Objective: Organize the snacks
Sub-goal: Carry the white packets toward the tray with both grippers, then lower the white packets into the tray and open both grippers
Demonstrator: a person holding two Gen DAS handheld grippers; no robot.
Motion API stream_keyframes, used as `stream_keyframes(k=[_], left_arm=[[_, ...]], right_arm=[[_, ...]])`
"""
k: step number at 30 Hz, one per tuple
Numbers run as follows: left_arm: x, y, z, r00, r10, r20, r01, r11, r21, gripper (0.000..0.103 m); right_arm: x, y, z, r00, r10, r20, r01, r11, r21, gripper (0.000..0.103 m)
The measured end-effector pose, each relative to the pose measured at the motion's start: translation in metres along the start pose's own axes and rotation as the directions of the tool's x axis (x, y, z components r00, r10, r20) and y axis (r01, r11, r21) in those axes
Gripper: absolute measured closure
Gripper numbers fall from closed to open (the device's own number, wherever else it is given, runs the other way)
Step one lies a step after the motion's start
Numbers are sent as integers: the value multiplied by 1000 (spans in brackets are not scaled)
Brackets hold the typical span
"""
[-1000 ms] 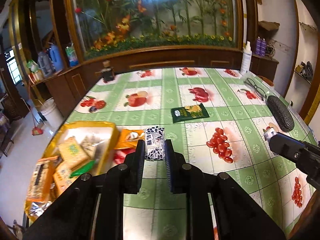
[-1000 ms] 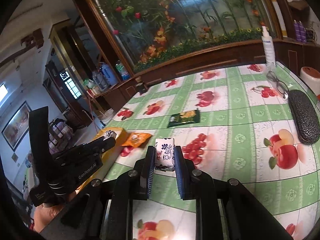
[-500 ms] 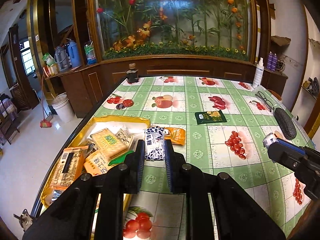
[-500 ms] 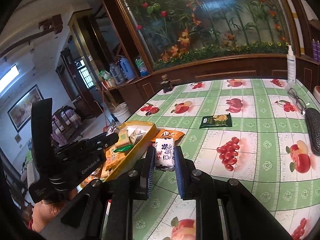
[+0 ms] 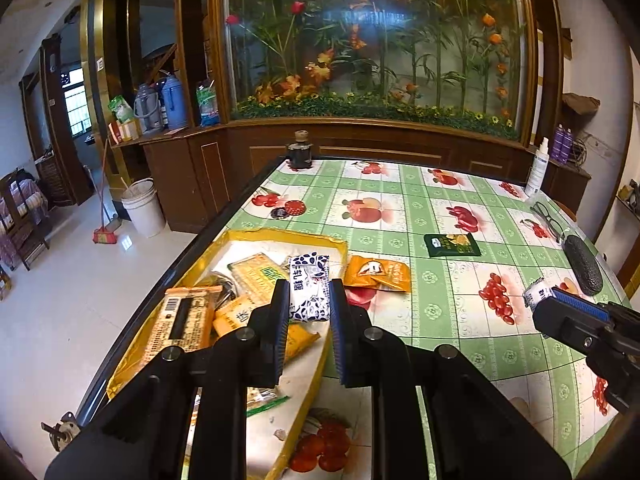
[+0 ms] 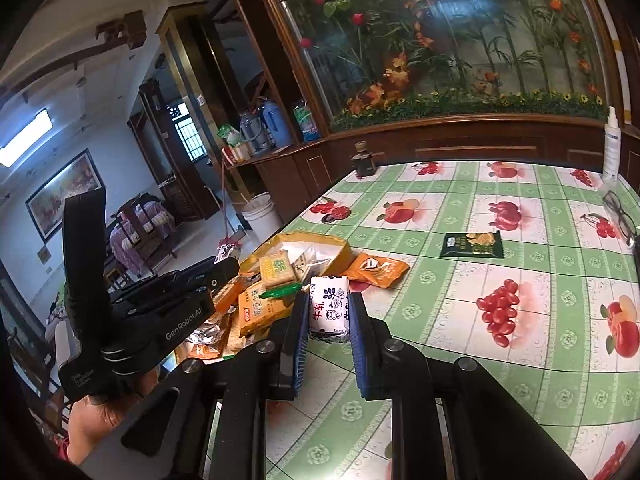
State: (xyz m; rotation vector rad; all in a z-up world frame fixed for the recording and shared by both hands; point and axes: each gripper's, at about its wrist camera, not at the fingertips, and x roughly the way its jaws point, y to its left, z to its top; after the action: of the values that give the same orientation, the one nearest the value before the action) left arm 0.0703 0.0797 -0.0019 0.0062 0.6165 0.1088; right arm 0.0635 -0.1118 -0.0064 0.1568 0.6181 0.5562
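A white milk candy pack point(image 5: 308, 288) with blue print is sitting clamped in the left claw point(image 5: 308, 300), hanging over the near edge of the yellow tray point(image 5: 280, 235) of snacks; a second white milk candy pack point(image 6: 329, 307) is being pinched narrow in the right claw point(image 6: 329, 316), above the green fruit-print counter point(image 6: 440, 320), just beside the tray; an orange packet point(image 5: 378, 274) and a dark green packet point(image 5: 452, 245) are lying on the counter beyond.
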Motion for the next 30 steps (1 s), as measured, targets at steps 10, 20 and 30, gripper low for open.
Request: stream_keyframes(k=[10,20,30], left_arm=[[1,28,-5,1000,24,-5,-24,999,-43,87],[11,55,-13,999,42,-34,-44,995,-85,86],[33,96,-40,991,-2,-133,-22,983,-181,86]], right_arm=[[24,27,2,998,38,-42,-39,999,-38,84],[44,42,3,996,58,-72,-63,996,-58,83],[89,49,1,984,121,-130,-126,992,-28,83]])
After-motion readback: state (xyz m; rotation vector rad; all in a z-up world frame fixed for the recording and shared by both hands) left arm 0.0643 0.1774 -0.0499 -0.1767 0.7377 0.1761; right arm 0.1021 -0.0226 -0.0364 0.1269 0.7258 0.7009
